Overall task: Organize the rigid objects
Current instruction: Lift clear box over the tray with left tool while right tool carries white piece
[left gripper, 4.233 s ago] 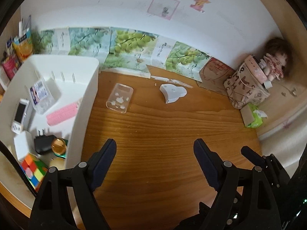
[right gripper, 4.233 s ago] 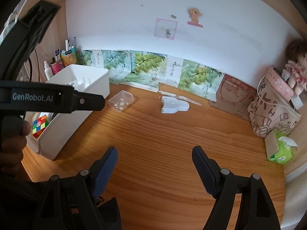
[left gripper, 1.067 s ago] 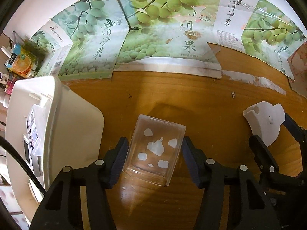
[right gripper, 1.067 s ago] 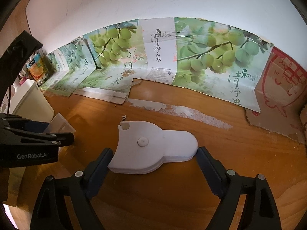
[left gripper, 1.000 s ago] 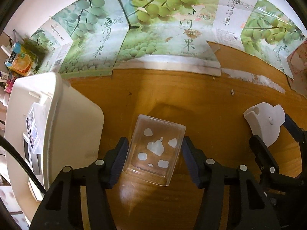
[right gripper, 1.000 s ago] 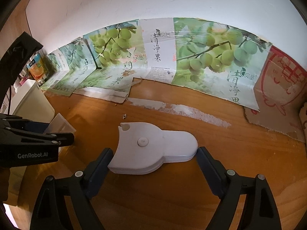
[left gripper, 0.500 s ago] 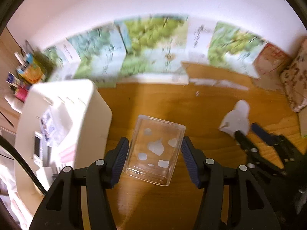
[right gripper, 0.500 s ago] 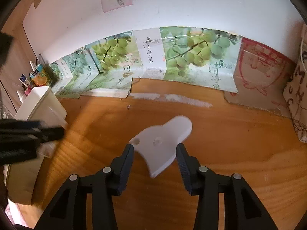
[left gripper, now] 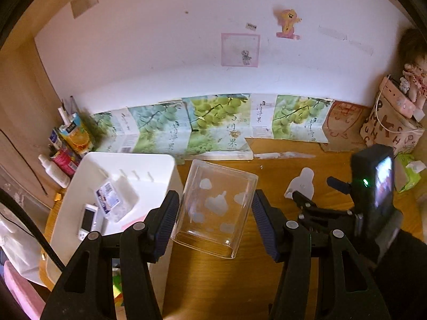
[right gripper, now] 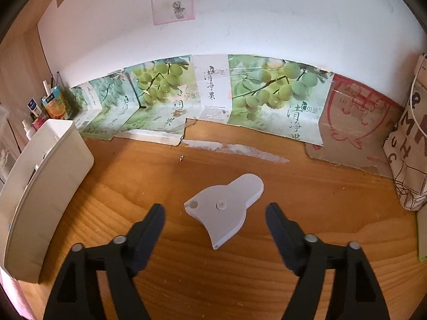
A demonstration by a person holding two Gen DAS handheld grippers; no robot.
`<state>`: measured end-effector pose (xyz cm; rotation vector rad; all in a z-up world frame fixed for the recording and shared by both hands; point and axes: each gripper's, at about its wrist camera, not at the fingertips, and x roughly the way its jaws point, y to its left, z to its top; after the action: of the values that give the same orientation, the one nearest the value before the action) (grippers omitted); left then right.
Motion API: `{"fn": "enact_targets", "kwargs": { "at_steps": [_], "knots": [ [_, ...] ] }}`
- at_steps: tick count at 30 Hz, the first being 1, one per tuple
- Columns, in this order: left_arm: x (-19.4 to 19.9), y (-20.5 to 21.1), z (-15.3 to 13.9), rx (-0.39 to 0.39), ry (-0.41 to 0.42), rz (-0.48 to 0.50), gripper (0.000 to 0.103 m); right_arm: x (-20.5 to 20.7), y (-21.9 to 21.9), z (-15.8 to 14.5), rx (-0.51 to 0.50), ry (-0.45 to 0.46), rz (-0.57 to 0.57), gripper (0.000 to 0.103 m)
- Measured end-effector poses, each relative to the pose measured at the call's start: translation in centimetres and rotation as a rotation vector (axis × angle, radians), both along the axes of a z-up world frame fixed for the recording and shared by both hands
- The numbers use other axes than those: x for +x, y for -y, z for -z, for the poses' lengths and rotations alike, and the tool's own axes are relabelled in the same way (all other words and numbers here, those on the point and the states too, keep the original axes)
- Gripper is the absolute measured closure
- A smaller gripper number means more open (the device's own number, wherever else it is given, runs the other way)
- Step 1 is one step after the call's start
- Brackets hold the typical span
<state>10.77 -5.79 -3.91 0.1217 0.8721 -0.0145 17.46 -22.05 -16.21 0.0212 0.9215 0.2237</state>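
Note:
My left gripper (left gripper: 214, 214) is shut on a clear plastic box (left gripper: 216, 208) with white cloud prints and holds it in the air, just right of the white storage bin (left gripper: 162, 165). My right gripper (right gripper: 214, 220) is open. A flat white plastic piece (right gripper: 225, 209) lies on the wooden table between and just ahead of its fingers, touching neither. The white piece (left gripper: 301, 182) and the right gripper (left gripper: 315, 196) also show at the right of the left wrist view.
The bin (right gripper: 50, 176) holds a small packet (left gripper: 110, 198), a white device (left gripper: 86, 221) and other items. Bottles and cartons (left gripper: 72, 136) stand behind it. Grape-print cardboard (right gripper: 213, 93) lines the wall. A patterned bag (left gripper: 392, 125) and green tissue pack (left gripper: 408, 170) stand at the right.
My left gripper lifted the clear box off the table and pulled back toward the bin. My right gripper closed on the white piece half a second ago and now stands open, the piece turned and on the table.

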Motion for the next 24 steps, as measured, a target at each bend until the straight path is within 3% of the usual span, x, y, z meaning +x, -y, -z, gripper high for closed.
{"fn": "enact_targets", "kwargs": {
  "at_steps": [9, 16, 20, 24],
  "knots": [
    [-2.9, -2.4, -0.8, 0.05, 0.003, -0.044, 0.043, 2.3, -1.2, 3.6, -0.027, -0.156, 0.059, 0.022],
    [-4.4, -3.9, -0.8, 0.064, -0.011, -0.083, 0.043, 3.5, -2.7, 4.1, -0.112, -0.134, 0.068, 0.02],
    [-5.0, -4.7, -0.6, 0.07, -0.018, -0.108, 0.043, 3.7, -2.8, 4.3, -0.112, -0.122, 0.08, 0.02],
    [-5.5, -5.4, -0.5, 0.067, -0.022, -0.122, 0.043, 3.5, -2.9, 4.3, -0.108, -0.099, 0.075, 0.034]
  ]
}}
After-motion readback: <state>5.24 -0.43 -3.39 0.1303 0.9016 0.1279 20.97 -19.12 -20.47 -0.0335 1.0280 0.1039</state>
